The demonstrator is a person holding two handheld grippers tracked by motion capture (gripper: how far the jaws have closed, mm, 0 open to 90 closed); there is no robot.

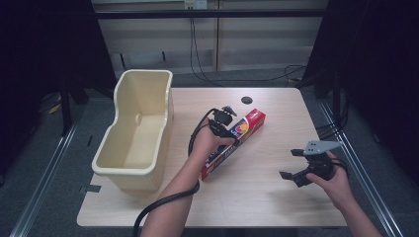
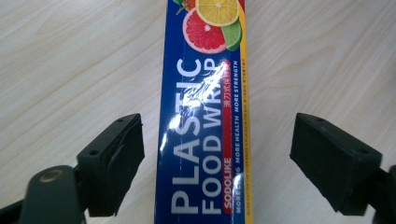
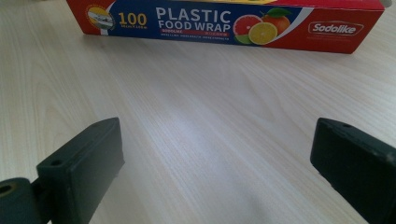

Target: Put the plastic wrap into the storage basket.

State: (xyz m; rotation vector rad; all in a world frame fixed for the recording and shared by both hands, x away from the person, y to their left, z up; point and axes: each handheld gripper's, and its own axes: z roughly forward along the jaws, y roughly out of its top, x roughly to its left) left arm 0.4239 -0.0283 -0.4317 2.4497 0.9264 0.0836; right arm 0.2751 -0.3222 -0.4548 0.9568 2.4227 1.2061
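- The right gripper lies nearest, held in the person's right hand over the table's near right part; its jaws stand wide apart with bare wood between them and hold nothing; in the right gripper view its gap frames plain tabletop, with the box lying across the far side.
- The left gripper sits in the person's left hand over the middle of the table, directly above the plastic food wrap box; a black cable trails from it back along the forearm to the near edge.
- In the left gripper view the left gripper straddles the plastic food wrap box; the jaws stand partly open, one on each side of the box; a strip of wood shows between each pad and the box's side, so neither pad presses on it; the box is not gripped.
- The box lies flat on the table near its centre, long and narrow, set aslant; its red end points toward the far right corner, its blue end toward the near left.
- A cream plastic tub stands along the table's left edge, well apart from the right gripper, just left of the left hand.
- A small dark round hole marks the table near its far edge, beyond the box's red end.
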